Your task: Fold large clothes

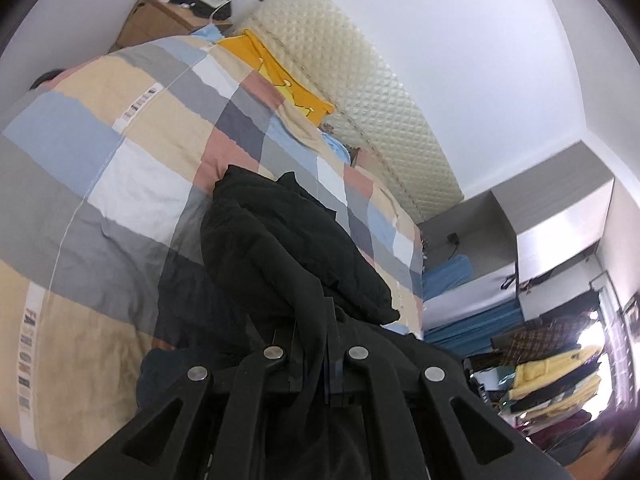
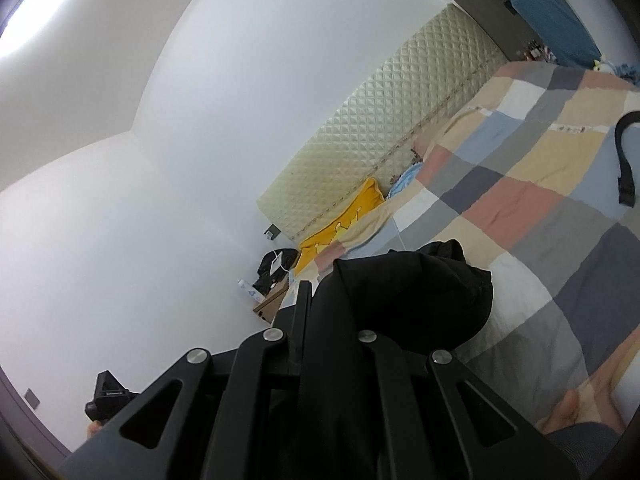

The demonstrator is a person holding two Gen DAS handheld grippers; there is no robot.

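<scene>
A black garment (image 1: 276,248) hangs bunched over the checked quilt (image 1: 120,152) on the bed. My left gripper (image 1: 312,316) is shut on a fold of it, the cloth pinched between the two fingers and draping over them. In the right wrist view another part of the black garment (image 2: 412,300) is bunched around my right gripper (image 2: 324,300), which is shut on it. Cloth hides the right gripper's far finger. A black strap (image 2: 624,160) lies on the quilt (image 2: 540,168) at the right edge.
A cream quilted headboard (image 1: 360,92) runs along the white wall, with a yellow pillow (image 1: 280,76) below it. A wooden nightstand (image 1: 160,20) holds dark items and a phone. Shelves of clothes (image 1: 560,376) stand at the right. A person's bare foot (image 2: 568,412) rests on the quilt.
</scene>
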